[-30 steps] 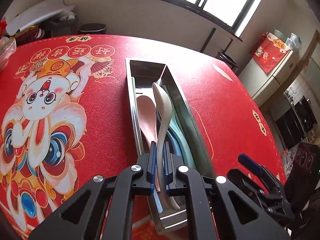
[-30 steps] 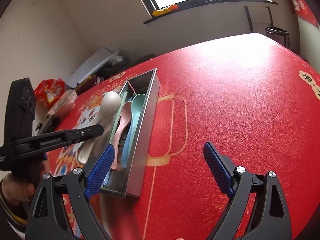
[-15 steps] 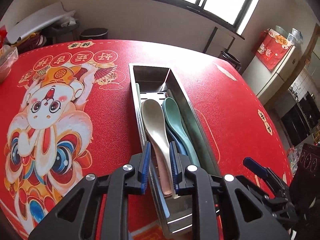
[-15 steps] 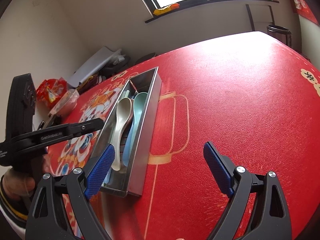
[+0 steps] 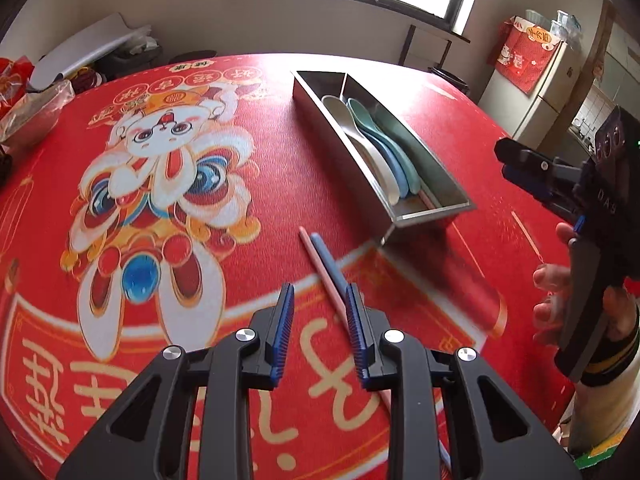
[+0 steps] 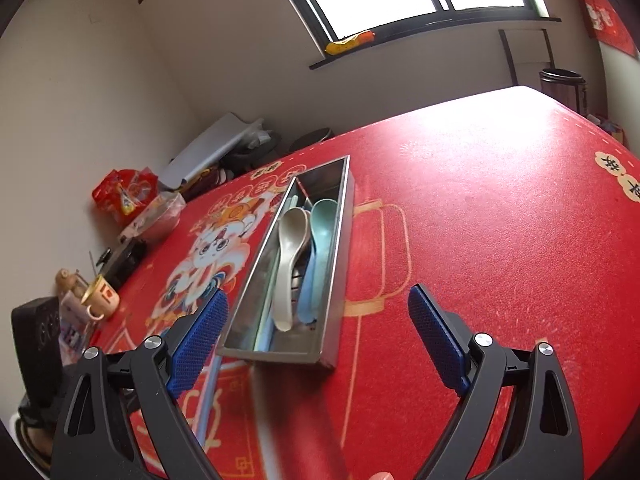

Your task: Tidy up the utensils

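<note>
At the far left of the red worktop (image 6: 500,208), well away from the steel utensil tray (image 5: 362,168), a beige mug (image 6: 100,300) and a clear bowl with a red snack bag (image 6: 128,192) behind it are seen along the wall edge. A printed lion-dance figure (image 5: 160,176) is spread over the worktop to the left of the tray.

The left tongs (image 5: 320,312) are held above the worktop in front of the tray's near end, on its left side. Their jaws are opening, a narrow gap is shown between the blue pads, and nothing is gripped. Two chopsticks, a pink chopstick (image 5: 320,264) and a blue chopstick (image 5: 328,258), are laid side by side on the worktop just in front of the tray's near left corner, passing under the right finger of the left tongs.

Inside the tray, a cream spoon (image 6: 290,264) is laid on top, with a mint-green spoon (image 6: 322,236) just to its right and a light-blue spoon (image 5: 394,168) between them, all with bowls toward the tray's far end. Whether more lies beneath cannot be told.

The right tongs (image 6: 316,340) are held spread wide and empty, in front of the tray's near end. In the left wrist view they are seen to the right of the tray, held in a hand (image 5: 560,296).
</note>
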The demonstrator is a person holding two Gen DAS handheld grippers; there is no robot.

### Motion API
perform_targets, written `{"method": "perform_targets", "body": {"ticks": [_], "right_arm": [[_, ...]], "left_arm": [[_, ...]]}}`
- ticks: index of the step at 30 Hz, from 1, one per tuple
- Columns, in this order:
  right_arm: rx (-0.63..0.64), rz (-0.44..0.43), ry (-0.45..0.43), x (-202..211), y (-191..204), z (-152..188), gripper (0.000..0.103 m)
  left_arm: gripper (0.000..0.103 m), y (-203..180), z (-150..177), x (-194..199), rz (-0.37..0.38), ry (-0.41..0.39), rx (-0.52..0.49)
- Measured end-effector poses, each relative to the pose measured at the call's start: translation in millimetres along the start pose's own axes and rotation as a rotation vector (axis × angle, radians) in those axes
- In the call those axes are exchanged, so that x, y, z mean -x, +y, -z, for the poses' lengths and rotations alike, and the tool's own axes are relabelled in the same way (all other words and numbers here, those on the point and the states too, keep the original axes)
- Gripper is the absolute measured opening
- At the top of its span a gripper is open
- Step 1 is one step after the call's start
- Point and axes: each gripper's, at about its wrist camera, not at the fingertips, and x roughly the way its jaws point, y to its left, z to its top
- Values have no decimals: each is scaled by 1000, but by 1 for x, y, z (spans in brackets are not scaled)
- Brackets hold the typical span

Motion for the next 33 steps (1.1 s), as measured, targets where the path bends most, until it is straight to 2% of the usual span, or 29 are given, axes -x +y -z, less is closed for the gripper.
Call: {"method": "perform_targets", "body": {"ticks": [6,11,19,27,30,33], "right_arm": [[68,36,50,8,27,18,88],[101,84,50,21,34,25,88],[121,104,52,34,40,32,88],[150,84,69,37,50,39,88],[157,64,77,37,52,41,88],[139,48,93,35,49,42,88]], "left_arm": [[26,-16,22,0,11,5,-37],[26,-29,37,1,-4,3,-73],[26,-42,61,4,-41,-4,-116],[26,-32,61,5,-97,-5,-138],[34,-25,54,1,-116,5,-123],[34,-28,53,-1,-134,-7,-137]]}}
